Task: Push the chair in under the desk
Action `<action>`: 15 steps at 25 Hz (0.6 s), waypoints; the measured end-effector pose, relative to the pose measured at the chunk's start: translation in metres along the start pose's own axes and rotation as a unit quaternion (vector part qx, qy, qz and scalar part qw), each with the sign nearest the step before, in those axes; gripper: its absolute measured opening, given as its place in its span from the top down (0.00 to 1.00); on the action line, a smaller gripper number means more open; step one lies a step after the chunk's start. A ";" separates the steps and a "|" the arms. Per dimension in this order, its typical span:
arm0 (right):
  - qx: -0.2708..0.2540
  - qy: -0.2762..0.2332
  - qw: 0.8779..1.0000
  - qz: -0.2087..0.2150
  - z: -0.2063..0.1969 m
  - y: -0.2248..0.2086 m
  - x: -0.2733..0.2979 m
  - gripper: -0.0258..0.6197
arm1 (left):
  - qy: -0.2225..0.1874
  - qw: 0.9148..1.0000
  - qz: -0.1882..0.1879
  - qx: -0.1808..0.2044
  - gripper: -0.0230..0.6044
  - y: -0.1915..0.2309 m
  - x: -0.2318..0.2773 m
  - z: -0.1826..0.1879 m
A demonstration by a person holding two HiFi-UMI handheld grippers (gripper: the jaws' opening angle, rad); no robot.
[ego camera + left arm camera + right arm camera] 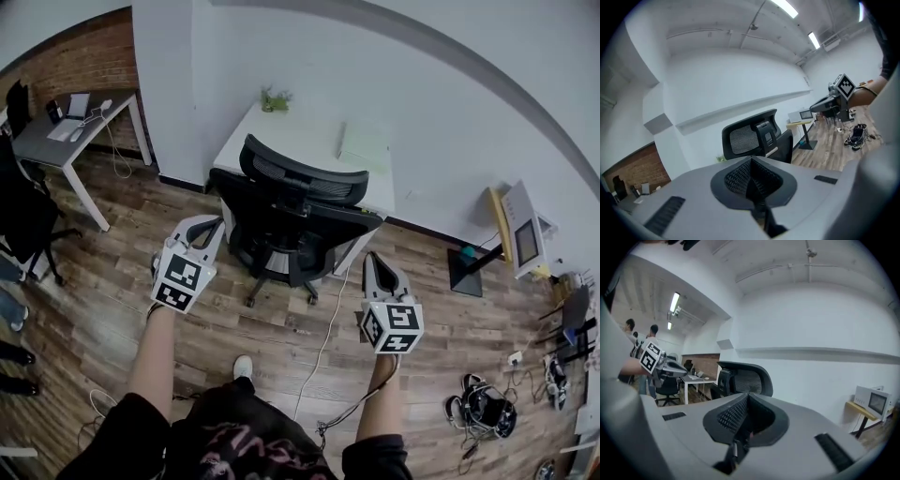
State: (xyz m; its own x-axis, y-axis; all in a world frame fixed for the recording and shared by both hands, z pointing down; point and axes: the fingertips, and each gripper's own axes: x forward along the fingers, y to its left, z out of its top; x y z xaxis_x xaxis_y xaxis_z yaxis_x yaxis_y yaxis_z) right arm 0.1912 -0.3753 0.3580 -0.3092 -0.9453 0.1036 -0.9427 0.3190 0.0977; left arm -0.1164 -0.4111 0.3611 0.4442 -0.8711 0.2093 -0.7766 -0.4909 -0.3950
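Chair (295, 220), black with a mesh back and a headrest, stands on the wooden floor (112, 309) at the near edge of the white surface (309, 141). Its back faces the person and its wheeled base is out on the boards. From the head view the headrest overlaps the edge of the surface; how far the seat reaches beneath it I cannot tell.

The only container on the surface is a small pot (275, 105) at the far left corner, against the wall, with a green plant (276, 94) in it. A pale pad of paper (364, 145) lies flat towards the right side, well apart from the pot.

The left tongs (208, 225) are held up near the chair's left side and the right tongs (375, 258) near its right side, both pointing at the chair and short of it. Each gripper view shows the ribbed pads pressed together with nothing between them, so both tongs are closed and empty.

A white cable (328, 328) runs across the floor from under the chair towards the person. At the upper left a grey surface (42, 141) carries a laptop (75, 105).
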 end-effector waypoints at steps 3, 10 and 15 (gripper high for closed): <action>0.012 -0.015 1.000 -0.004 0.009 0.008 -0.022 0.92 | -0.015 0.999 0.009 -0.042 0.94 -0.010 -0.023 0.013; 0.030 -0.025 0.999 -0.015 0.018 0.015 -0.061 0.92 | -0.033 0.996 0.029 -0.076 0.94 -0.033 -0.070 0.034; 0.019 -0.013 0.999 -0.033 0.022 0.022 -0.077 0.92 | -0.045 0.993 0.046 -0.102 0.94 -0.033 -0.093 0.043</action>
State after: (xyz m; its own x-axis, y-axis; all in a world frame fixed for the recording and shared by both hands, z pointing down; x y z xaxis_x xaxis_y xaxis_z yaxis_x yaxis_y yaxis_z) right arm 0.1909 -0.2972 0.3308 -0.2484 -0.9659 0.0732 -0.9651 0.2532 0.0667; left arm -0.1132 -0.3131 0.3159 0.3977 -0.9124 0.0968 -0.8861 -0.4093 -0.2174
